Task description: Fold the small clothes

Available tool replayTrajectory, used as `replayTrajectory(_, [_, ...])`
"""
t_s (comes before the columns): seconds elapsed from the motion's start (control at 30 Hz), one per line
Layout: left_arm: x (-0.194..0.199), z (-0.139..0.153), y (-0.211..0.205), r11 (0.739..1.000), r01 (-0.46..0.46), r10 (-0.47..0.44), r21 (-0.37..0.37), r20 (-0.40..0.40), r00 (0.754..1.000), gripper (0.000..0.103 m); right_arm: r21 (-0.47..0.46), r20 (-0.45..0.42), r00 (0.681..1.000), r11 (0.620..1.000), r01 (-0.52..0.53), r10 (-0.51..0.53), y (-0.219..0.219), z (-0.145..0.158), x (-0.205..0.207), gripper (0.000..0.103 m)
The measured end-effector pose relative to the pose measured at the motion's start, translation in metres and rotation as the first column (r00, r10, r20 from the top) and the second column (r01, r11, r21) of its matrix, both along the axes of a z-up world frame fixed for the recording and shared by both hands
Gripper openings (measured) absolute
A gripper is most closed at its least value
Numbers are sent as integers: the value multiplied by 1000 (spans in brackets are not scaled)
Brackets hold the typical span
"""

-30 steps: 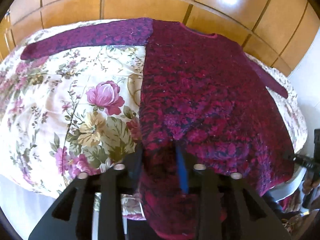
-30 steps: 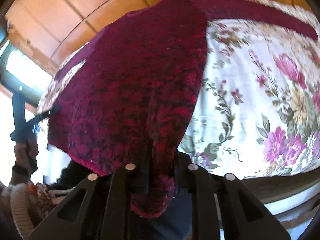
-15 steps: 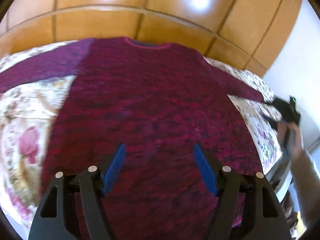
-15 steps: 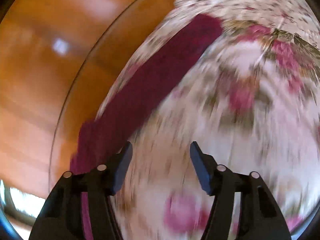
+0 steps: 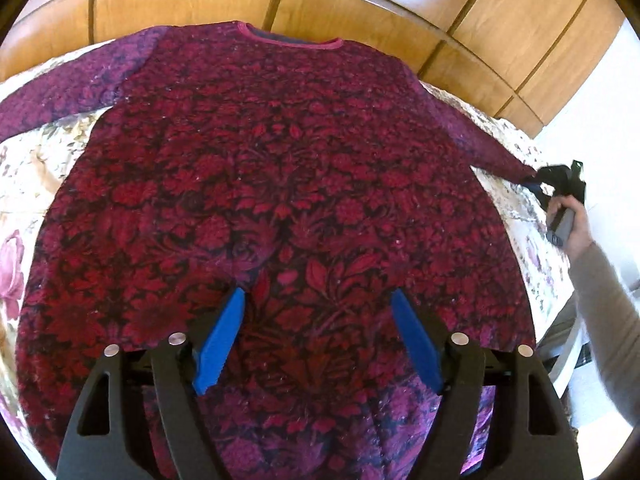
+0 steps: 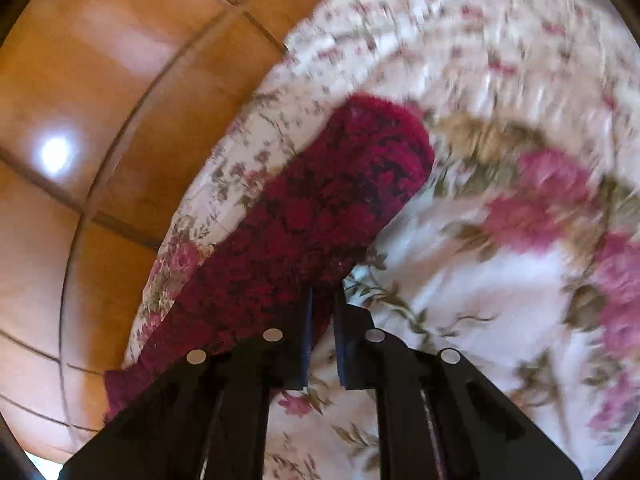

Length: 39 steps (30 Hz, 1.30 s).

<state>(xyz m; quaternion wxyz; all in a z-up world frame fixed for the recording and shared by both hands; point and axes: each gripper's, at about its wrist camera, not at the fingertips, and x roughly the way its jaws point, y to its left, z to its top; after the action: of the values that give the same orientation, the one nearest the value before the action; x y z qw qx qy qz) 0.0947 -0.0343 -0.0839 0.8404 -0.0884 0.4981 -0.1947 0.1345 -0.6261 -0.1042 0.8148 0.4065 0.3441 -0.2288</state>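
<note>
Left tongs: your black left gripper with blue pads (image 5: 318, 340) hangs over the hem, jaws wide and opening further, nothing pinched.
Right tongs: your right gripper (image 6: 322, 312) is clamped on the sleeve edge near the cuff.
Sweater: the dark red floral knit sweater (image 5: 280, 200) lies flat, front up, sleeves spread.
Bed: white floral bedspread (image 6: 480, 280) underneath.
Behind: glossy wooden panelled headboard (image 5: 360, 8).

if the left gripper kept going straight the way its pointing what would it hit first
Most likely the body of the red patterned sweater, lying flat on the floral bedspread. The left gripper, jaws opening with nothing between them, points down onto it; how far is unclear.
</note>
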Motion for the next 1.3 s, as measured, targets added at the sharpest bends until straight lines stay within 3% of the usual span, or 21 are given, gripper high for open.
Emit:
replayTrajectory(0.1, [6, 1, 4, 999, 0, 0, -39, -13, 1000, 74, -72, -51, 998, 997, 20, -24, 5, -2, -16, 7])
replayTrajectory(0.17, [10, 2, 8, 997, 0, -1, -72, -22, 1000, 74, -53, -95, 995, 998, 27, -32, 2, -13, -11, 7])
replayTrajectory(0.27, [15, 10, 14, 996, 3, -3, -91, -3, 1000, 74, -88, -87, 996, 996, 26, -34, 12, 2, -2, 7])
replayTrajectory(0.37, [20, 22, 27, 995, -18, 23, -98, 55, 998, 78, -172, -44, 998, 984, -43, 35, 37, 41, 7, 7])
replayTrajectory(0.47, [33, 28, 45, 989, -64, 73, -133, 65, 995, 78, -268, 9, 988, 953, -145, 153, 77, 83, 24, 7])
replayTrajectory(0.57, [46, 33, 61, 982, -103, 115, -159, 67, 991, 78, -349, 41, 945, 891, -291, 325, 139, 115, 48, 7])
replayTrajectory(0.67, [56, 39, 76, 970, -133, 150, -203, 70, 986, 78, -394, 47, 856, 797, -457, 514, 219, 132, 72, 8])
replayTrajectory(0.77, [67, 44, 91, 953, -165, 186, -254, 62, 981, 78, -397, 31, 736, 684, -612, 676, 306, 129, 95, 7])
replayTrajectory(0.8, [70, 45, 95, 947, -171, 193, -271, 58, 979, 78, -383, 20, 678, 632, -673, 734, 343, 122, 103, 7])
replayTrajectory(0.9, [80, 50, 106, 935, -189, 216, -300, 60, 974, 78, -345, -11, 557, 520, -782, 830, 411, 103, 116, 8])
replayTrajectory(0.97, [91, 53, 109, 934, -188, 219, -304, 70, 973, 78, -324, -4, 499, 471, -821, 867, 440, 94, 117, 17])
replayTrajectory(1.0, [96, 53, 110, 933, -195, 225, -302, 70, 972, 78, -314, 7, 478, 456, -833, 878, 450, 91, 115, 36])
replayTrajectory(1.03, [100, 53, 111, 933, -197, 228, -301, 69, 971, 78, -304, 21, 475, 459, -835, 880, 453, 90, 113, 64])
replayTrajectory(1.07, [106, 51, 113, 933, -201, 231, -298, 67, 971, 78, -302, 37, 482, 469, -830, 876, 450, 91, 111, 69])
replayTrajectory(1.17, [126, 45, 118, 926, -225, 250, -302, 45, 967, 78, -291, 87, 509, 511, -809, 856, 423, 96, 92, 70])
replayTrajectory(1.3, [158, 35, 119, 924, -254, 271, -287, 21, 962, 78, -261, 90, 605, 605, -752, 791, 363, 88, 48, 77])
